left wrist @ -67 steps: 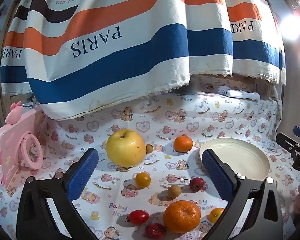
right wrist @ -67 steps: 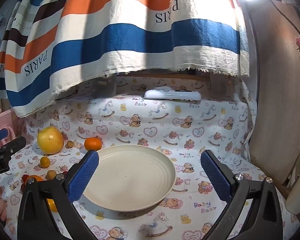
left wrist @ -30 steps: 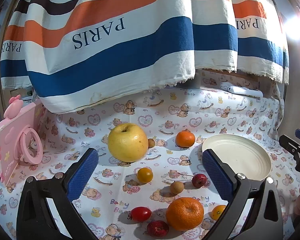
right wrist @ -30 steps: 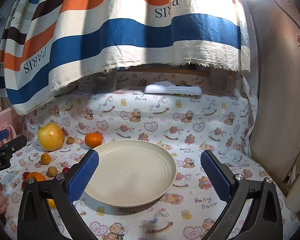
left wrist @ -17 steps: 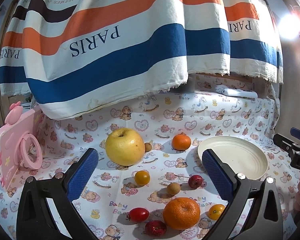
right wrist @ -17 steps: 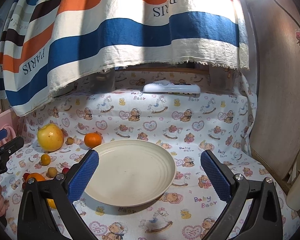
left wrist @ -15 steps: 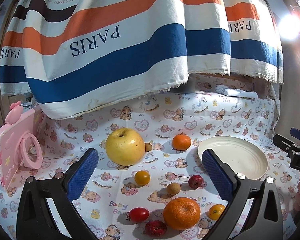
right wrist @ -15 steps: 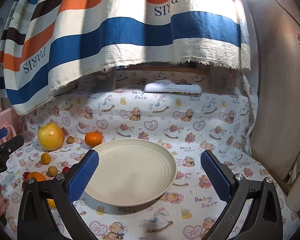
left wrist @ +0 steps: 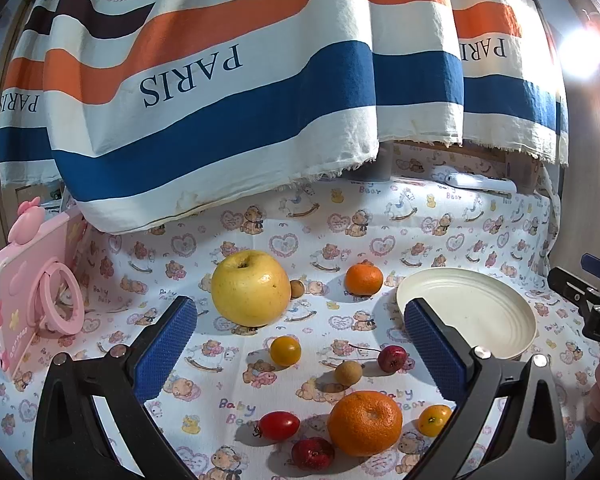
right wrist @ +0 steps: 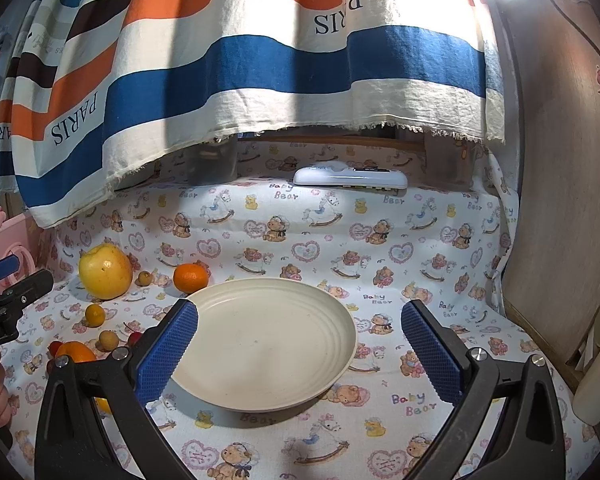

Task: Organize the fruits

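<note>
Cream plate (right wrist: 268,344) holds nothing; fruits lie beside it on cloth (right wrist: 380,240).

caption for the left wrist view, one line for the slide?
Open left gripper over scattered fruit beside an empty plate on bear-print cloth.
</note>
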Tool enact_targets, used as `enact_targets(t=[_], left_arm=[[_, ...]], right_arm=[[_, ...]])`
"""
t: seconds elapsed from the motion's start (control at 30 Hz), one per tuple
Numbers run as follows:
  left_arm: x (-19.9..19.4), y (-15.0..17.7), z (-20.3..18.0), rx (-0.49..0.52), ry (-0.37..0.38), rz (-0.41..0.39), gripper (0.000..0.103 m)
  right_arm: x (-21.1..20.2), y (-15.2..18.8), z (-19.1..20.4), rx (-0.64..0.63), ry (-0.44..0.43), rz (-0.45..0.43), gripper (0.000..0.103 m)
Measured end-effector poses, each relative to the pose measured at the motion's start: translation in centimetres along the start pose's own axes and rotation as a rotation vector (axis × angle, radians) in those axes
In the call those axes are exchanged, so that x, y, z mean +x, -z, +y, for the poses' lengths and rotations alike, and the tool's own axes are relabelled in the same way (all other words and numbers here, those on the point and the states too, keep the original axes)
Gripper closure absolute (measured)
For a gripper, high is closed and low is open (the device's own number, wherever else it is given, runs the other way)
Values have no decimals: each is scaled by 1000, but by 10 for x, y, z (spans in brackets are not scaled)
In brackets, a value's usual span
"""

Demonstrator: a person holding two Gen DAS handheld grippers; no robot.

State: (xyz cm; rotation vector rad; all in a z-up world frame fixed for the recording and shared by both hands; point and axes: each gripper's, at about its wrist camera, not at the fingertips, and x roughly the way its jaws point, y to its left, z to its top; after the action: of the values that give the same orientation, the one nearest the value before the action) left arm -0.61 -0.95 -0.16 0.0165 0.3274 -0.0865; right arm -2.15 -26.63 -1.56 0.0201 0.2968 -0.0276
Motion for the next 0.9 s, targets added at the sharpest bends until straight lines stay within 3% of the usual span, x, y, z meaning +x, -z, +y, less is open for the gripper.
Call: enact_targets(t=[0.57,0.8,0.9], left_arm=[[5,-1,2,-15,16,41,0],[25,1,9,-46,72,175,0],[23,3,14,-58,74,178,0]], right_arm=[[9,2,-2,21,-12,60,1],[11,3,-1,17,-34,78,1],[13,3,-2,26,-32,94,1]])
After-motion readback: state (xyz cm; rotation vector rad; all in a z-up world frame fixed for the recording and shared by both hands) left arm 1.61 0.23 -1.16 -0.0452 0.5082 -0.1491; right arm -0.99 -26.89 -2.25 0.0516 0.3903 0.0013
